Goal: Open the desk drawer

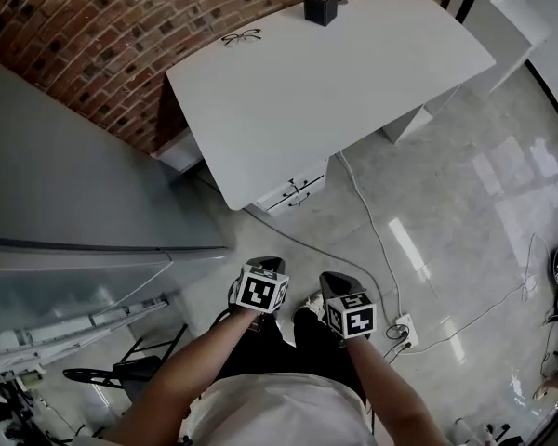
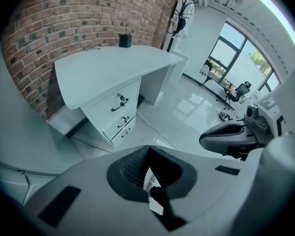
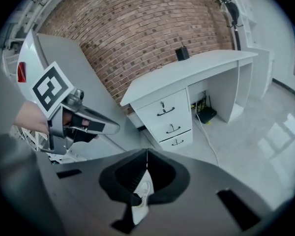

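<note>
A white desk (image 1: 325,82) stands against the brick wall, well ahead of me. Its stack of three drawers (image 1: 295,191) sits under the near left corner, all closed, each with a dark handle. The left gripper view shows the top drawer (image 2: 119,101), and the right gripper view shows it too (image 3: 164,109). My left gripper (image 1: 265,265) and right gripper (image 1: 336,280) hang side by side over the floor, short of the desk, touching nothing. Both have their jaws together and empty. The left gripper (image 3: 86,123) also appears in the right gripper view.
A black holder (image 1: 321,6) and a pair of glasses (image 1: 240,37) lie on the desk. A grey cabinet (image 1: 65,184) fills the left side. A white cable (image 1: 367,221) runs over the glossy floor to a power strip (image 1: 405,327). A black chair base (image 1: 112,375) stands at lower left.
</note>
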The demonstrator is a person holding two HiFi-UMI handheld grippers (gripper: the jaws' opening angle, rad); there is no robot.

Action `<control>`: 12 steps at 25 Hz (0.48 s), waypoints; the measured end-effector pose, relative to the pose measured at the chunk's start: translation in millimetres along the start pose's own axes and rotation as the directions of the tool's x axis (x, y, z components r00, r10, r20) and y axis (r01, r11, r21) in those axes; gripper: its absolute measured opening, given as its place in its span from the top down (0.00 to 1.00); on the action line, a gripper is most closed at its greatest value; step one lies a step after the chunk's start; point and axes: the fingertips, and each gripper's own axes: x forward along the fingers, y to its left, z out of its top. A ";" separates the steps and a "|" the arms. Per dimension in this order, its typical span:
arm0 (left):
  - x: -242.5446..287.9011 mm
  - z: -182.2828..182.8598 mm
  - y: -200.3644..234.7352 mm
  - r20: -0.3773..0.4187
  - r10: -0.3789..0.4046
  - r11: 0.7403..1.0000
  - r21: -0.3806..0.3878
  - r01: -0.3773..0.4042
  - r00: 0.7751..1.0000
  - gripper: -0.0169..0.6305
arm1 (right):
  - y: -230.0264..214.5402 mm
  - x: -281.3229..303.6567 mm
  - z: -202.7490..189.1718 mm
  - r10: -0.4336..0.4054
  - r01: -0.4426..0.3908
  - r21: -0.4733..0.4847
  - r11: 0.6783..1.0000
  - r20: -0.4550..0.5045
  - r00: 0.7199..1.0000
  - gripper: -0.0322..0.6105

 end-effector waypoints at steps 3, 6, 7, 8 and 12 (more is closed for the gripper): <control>24.7 8.5 10.7 -0.004 0.016 0.998 0.062 -0.015 1.000 0.96 | -12.5 14.4 3.6 -0.013 0.013 -0.011 1.000 -0.012 1.000 0.92; 56.8 2.4 18.4 -0.024 0.013 0.997 0.071 -0.011 1.000 0.96 | -24.9 33.7 -7.6 -0.019 0.019 -0.003 1.000 -0.051 0.999 0.92; 66.7 2.5 22.7 -0.026 0.016 0.997 0.077 -0.014 1.000 0.96 | -28.2 41.7 -12.0 -0.020 0.020 -0.001 1.000 -0.065 0.998 0.92; 76.3 4.2 28.2 -0.028 0.024 0.995 0.095 -0.021 0.999 0.96 | -30.7 50.1 -15.7 -0.020 0.020 -0.004 1.000 -0.076 0.997 0.92; 120.3 5.8 54.0 -0.035 0.071 0.983 0.172 -0.063 0.997 0.96 | -32.1 81.3 -31.7 0.000 -0.005 -0.038 0.999 -0.119 0.993 0.92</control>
